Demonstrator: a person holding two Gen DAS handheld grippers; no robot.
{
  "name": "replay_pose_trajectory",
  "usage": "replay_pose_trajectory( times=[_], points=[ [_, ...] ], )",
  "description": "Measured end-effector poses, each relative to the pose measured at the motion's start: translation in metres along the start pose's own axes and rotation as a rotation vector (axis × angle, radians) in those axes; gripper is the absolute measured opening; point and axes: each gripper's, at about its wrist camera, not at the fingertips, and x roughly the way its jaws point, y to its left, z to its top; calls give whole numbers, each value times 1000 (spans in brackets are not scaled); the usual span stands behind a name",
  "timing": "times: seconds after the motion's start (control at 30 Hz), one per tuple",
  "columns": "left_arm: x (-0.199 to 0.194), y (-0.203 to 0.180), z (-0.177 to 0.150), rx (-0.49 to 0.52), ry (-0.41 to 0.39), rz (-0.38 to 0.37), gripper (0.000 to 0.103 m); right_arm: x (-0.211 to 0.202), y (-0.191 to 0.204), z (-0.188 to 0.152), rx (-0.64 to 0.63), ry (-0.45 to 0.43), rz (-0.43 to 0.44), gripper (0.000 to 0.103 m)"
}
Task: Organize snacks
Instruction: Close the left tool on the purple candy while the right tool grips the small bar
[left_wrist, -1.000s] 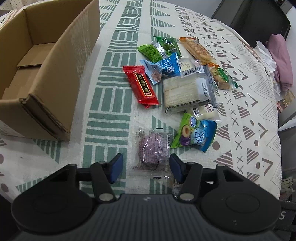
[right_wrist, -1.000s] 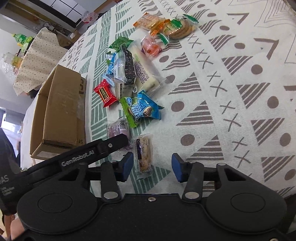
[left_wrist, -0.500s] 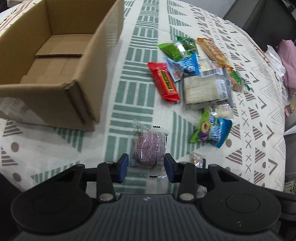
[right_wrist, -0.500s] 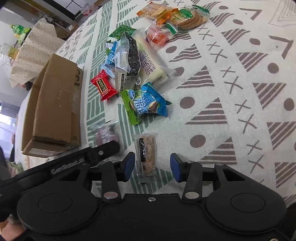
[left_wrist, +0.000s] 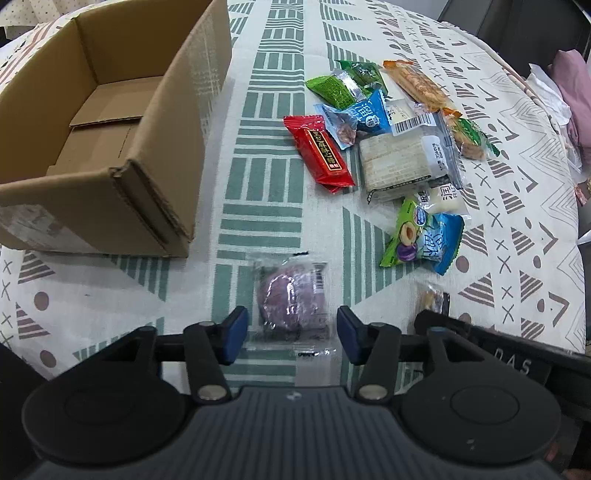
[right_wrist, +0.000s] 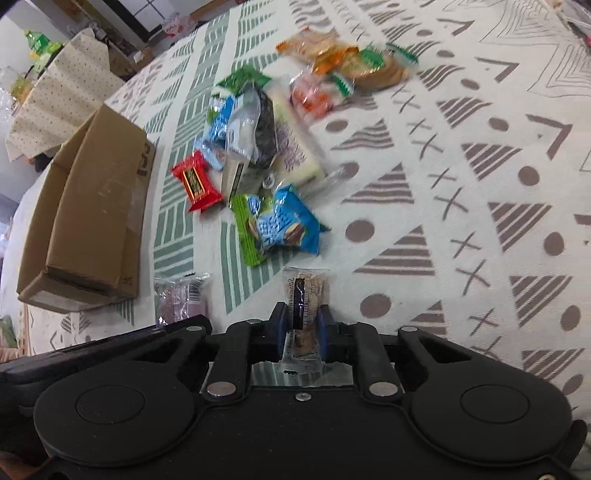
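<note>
While the right gripper (right_wrist: 302, 325) pinches a slim clear-wrapped cereal bar (right_wrist: 305, 295) between its blue pads, the left gripper (left_wrist: 289, 334) stands spread around a purple round cake in clear film (left_wrist: 291, 297) lying flat on the patterned tablecloth (left_wrist: 517, 236). Slick film could slide from either grip — the bar is held only by its near end. Farther off, the open brown cardboard box (left_wrist: 162, 129) waits left of the snack pile (left_wrist: 384, 147).

Cardboard box (left_wrist: 110, 147): near left corner cut by the left-wrist frame edge. Nut bar (right_wrist: 304, 314): lower half hidden between the right tool's (right_wrist: 302, 325) pads. Far snack pile (right_wrist: 347, 62): motion-blurred, labels unreadable. Purple pastry (right_wrist: 181, 297): partly hidden behind the left tool's body.
</note>
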Motion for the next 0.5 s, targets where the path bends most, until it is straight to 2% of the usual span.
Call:
replay_pose_trajectory(
  times=[0.13,0.2,0.3,0.4,0.43,0.5],
  points=[
    [5,-2,2,14,-8,29,55,0,-4,4,6,17,-2,23],
    [8,0,3,6,-8,38,55,1,-4,6,5,15,6,29],
    [8,-2,3,24,-29,42,55,6,-1,6,0,24,3,29],
    [11,-2,4,30,-29,43,48,9,2,6,-15,23,0,29],
    [11,-2,4,30,-30,38,39,11,4,6,-25,23,1,28],
    [9,-2,4,26,-29,33,35,13,4,6,-33,21,-2,19]
  ],
)
